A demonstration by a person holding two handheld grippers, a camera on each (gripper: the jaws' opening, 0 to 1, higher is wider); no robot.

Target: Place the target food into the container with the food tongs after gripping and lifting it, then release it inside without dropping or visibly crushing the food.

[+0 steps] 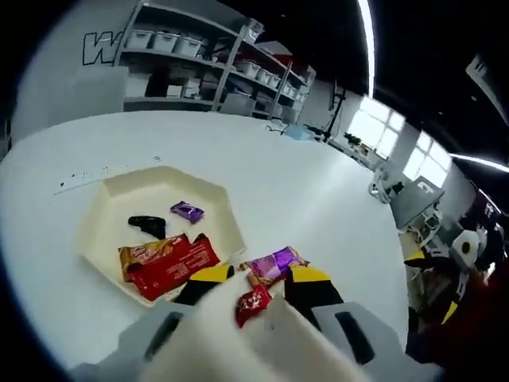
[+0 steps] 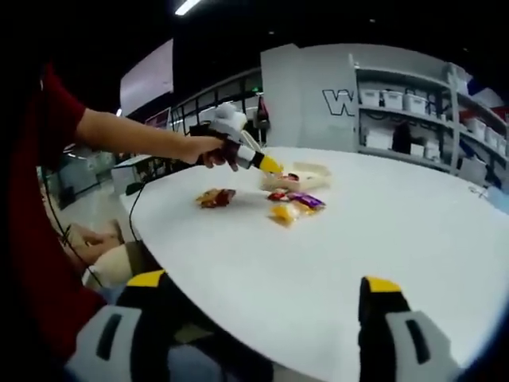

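While the right claw (image 2: pixel 262 318) is held wide apart, a red snack (image 1: pixel 252 303) is clamped in the left claw (image 1: pixel 256 285) near the tray (image 1: pixel 99 215).

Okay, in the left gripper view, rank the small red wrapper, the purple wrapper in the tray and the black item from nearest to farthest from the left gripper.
1. Small red wrapper, between the left gripper jaws.
2. Black item, in the tray, left side.
3. Purple wrapper, in the tray, slightly farther back; close to the black item's range.
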